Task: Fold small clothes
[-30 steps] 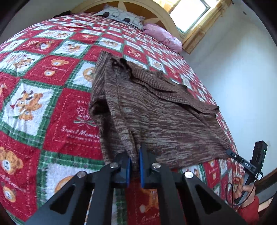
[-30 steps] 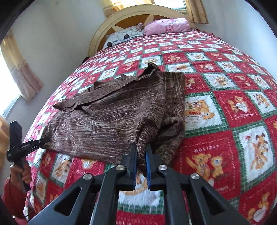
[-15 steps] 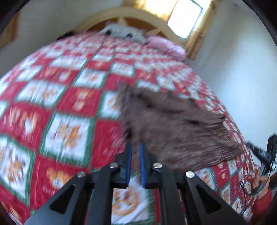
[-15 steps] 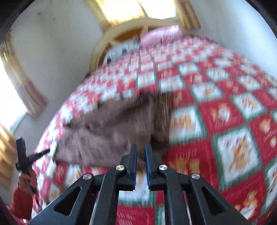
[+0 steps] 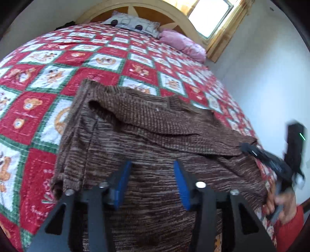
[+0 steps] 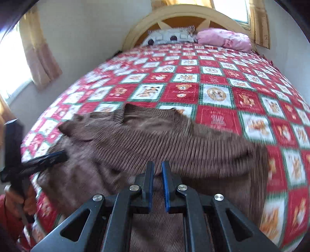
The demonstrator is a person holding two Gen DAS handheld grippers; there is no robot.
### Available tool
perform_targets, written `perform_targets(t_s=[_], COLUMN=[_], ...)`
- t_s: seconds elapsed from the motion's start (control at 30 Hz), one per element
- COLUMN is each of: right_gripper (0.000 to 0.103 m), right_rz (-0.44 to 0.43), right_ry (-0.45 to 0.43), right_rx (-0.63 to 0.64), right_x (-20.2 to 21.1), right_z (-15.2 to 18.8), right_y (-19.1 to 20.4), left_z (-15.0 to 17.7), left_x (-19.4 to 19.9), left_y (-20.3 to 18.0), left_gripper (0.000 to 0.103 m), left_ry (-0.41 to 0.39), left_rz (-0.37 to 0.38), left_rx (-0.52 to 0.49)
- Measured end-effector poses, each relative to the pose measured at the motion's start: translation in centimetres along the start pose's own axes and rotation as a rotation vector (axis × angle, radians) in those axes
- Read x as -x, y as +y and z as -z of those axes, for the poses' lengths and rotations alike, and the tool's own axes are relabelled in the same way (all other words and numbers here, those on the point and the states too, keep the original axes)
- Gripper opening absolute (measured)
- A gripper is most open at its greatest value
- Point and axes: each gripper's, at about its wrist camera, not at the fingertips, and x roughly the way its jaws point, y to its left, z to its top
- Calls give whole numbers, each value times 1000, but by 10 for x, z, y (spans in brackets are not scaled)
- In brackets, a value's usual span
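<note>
In the left wrist view, my left gripper (image 5: 153,182) sits at the lower centre of the frame with its blue-padded fingers (image 5: 122,184) spread wide. Nothing lies between the pads; they hover above the brown knit sweater (image 5: 155,139). The sweater fills the centre and lower part of the frame, lying on the red, white and green teddy-bear quilt (image 5: 38,108). One ribbed layer is folded across the upper part of the garment.

At the right edge of this view, my right gripper (image 5: 250,149) appears blurred, its tip at the sweater's right edge. The hand (image 5: 279,201) holding it shows below.

In the right wrist view, the right gripper's fingers (image 6: 166,186) stand at lower centre with a narrow gap between the pads. I cannot tell whether any fabric is caught there. The sweater (image 6: 164,139) spans the middle of that frame, motion-blurred.

A grey patterned pillow (image 5: 133,23) and a pink pillow (image 5: 184,44) rest against the wooden headboard (image 5: 155,11) at the upper frame.
</note>
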Motion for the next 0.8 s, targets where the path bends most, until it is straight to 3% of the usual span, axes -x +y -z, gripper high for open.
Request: perform_targets(t_s=[0.1, 0.2, 0.23, 0.3, 0.33, 0.5, 0.53, 0.63, 0.7, 0.8], right_gripper=[9, 9, 9, 9, 9, 9, 9, 9, 9, 9], right_rz=[51, 142, 114, -68, -171, -377, -371, -239, -215, -200], right_ry=[52, -5, -48, -126, -121, 32, 66, 128, 149, 106], right_rx=[-83, -187, -240, -281, -250, -47, -7, 75, 22, -86], right_x=[-35, -39, -29, -6, 1, -3, -9, -33, -46, -50], right_z=[-32, -50, -51, -44, -37, -3, 2, 7, 1, -30], right_y=[-31, -68, -77, -72, -56, 26, 41, 60, 51, 27], left_z=[6, 11, 11, 12, 11, 10, 10, 10, 10, 10], left_x=[1, 5, 5, 5, 5, 4, 4, 5, 4, 5], left_y=[0, 4, 6, 11, 13, 10, 9, 10, 11, 12], left_gripper=[53, 54, 54, 56, 57, 61, 61, 61, 61, 61], left_ry=[-30, -48, -51, -59, -62, -66, -66, -70, -72, -73], left_rz=[12, 40, 50, 83, 101, 110, 108, 114, 121, 126], left_rx=[-29, -24, -17, 4, 16, 8, 5, 9, 13, 16])
